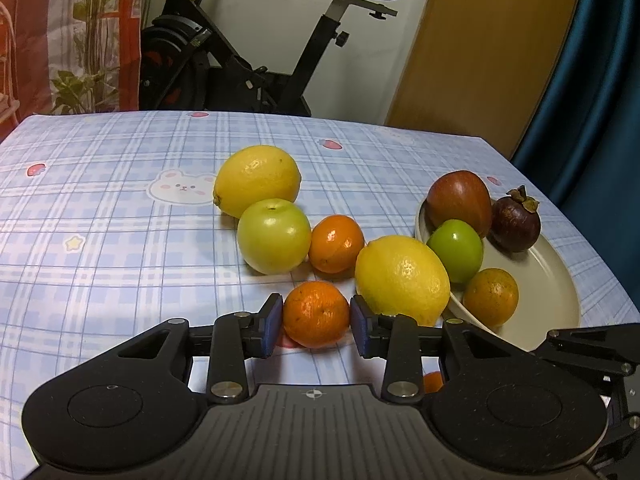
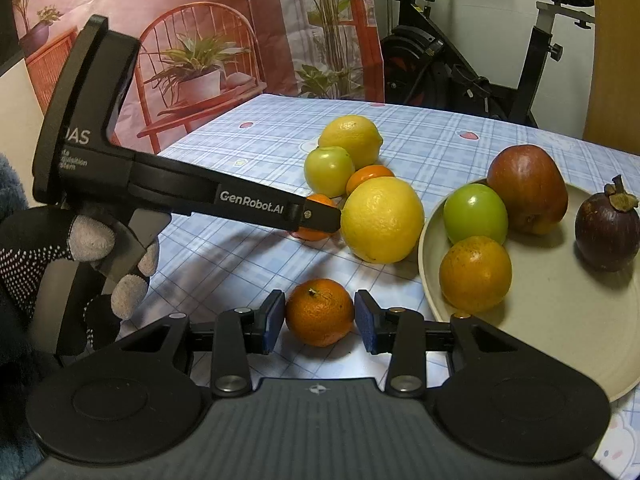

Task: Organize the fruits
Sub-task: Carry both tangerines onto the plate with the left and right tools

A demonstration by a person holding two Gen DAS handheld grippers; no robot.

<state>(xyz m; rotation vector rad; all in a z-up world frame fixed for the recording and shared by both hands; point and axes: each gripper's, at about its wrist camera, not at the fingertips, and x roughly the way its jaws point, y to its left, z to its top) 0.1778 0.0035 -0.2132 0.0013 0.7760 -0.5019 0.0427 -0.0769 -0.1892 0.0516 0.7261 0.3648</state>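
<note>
My left gripper [image 1: 316, 322] is shut on a small orange [image 1: 316, 314] on the table, pads touching both its sides. My right gripper [image 2: 320, 320] is shut on another small orange [image 2: 320, 312] near the plate's left rim. The beige plate [image 2: 560, 320] holds an orange [image 2: 475, 273], a green fruit [image 2: 475, 214], a red-brown fruit [image 2: 528, 189] and a mangosteen [image 2: 607, 226]. On the cloth lie a near lemon [image 1: 402, 280], a far lemon [image 1: 256, 180], a green fruit [image 1: 274, 236] and an orange [image 1: 336, 244].
The table has a blue checked cloth [image 1: 100, 220]. The left gripper's body [image 2: 180, 188] crosses the right wrist view, held by a gloved hand [image 2: 60, 248]. An exercise bike [image 1: 240, 60] and a printed curtain [image 1: 68, 36] stand beyond the far edge.
</note>
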